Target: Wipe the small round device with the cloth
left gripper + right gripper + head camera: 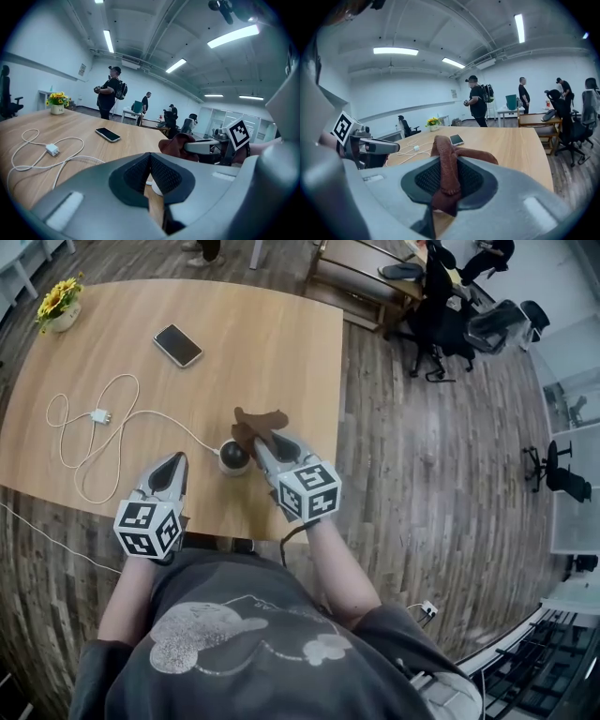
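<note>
The small round device (233,457), dark on top with a white base, sits near the front edge of the wooden table (281,343). A white cable runs to it. My right gripper (261,445) is shut on a brown cloth (257,422), just right of the device and close against it. The cloth (446,165) hangs pinched between its jaws. My left gripper (174,461) is shut on nothing, a little left of the device. In the left gripper view, a sliver of the white device (156,188) shows past the jaws, with the cloth (176,144) beyond it.
A white cable with a plug (98,416) loops over the left of the table. A phone (177,344) lies further back, and a pot of yellow flowers (58,304) stands at the far left corner. Office chairs (450,306) and people stand beyond the table.
</note>
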`<state>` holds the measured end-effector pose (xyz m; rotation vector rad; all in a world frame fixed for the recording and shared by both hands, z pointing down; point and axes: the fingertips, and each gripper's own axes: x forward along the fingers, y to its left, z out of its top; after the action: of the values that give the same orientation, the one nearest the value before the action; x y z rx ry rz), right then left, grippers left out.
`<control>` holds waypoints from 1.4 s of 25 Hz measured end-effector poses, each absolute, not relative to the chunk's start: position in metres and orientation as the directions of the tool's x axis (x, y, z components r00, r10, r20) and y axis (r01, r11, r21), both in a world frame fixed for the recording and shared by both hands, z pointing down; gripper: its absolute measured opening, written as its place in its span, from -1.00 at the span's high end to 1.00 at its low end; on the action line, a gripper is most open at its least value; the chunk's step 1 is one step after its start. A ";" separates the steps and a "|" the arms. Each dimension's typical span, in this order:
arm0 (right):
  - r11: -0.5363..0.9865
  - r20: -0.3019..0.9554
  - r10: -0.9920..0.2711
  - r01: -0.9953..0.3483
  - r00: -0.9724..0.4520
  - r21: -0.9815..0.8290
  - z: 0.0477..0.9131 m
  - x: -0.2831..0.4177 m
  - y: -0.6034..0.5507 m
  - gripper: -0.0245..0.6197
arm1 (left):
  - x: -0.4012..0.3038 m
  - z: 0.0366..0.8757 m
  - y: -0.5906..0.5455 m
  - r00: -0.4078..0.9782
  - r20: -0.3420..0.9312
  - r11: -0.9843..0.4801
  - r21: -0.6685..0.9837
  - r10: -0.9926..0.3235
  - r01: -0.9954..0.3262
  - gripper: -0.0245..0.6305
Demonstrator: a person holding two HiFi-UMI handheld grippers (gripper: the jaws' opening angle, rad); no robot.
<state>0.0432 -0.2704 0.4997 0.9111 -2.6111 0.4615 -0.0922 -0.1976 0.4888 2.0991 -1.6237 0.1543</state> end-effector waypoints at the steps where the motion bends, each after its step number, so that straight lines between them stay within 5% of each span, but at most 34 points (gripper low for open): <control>1: 0.738 0.430 -0.530 -0.647 -0.731 -0.190 0.504 0.042 -0.272 0.72 | -0.094 0.491 -0.201 0.302 0.376 -0.191 0.304 -0.876 -0.933 0.86; 16: 0.637 0.672 -0.453 -0.740 -0.586 -0.215 0.603 0.053 -0.290 0.72 | -0.104 0.516 -0.237 0.404 0.414 -0.267 0.349 -0.816 -0.898 0.86; 26: 0.599 0.465 -0.634 -0.773 -0.617 -0.209 0.493 0.042 -0.297 0.72 | -0.105 0.519 -0.241 0.418 0.410 -0.276 0.361 -0.811 -0.891 0.86; 35: 0.709 0.446 -0.535 -0.669 -0.717 -0.225 0.479 -0.031 -0.249 0.72 | -0.118 0.516 -0.238 0.411 0.401 -0.272 0.359 -0.819 -0.893 0.86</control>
<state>-0.0306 -0.2488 0.4788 0.9391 -2.5682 0.5339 -0.1182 -0.2382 0.5165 2.1394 -1.4494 0.1838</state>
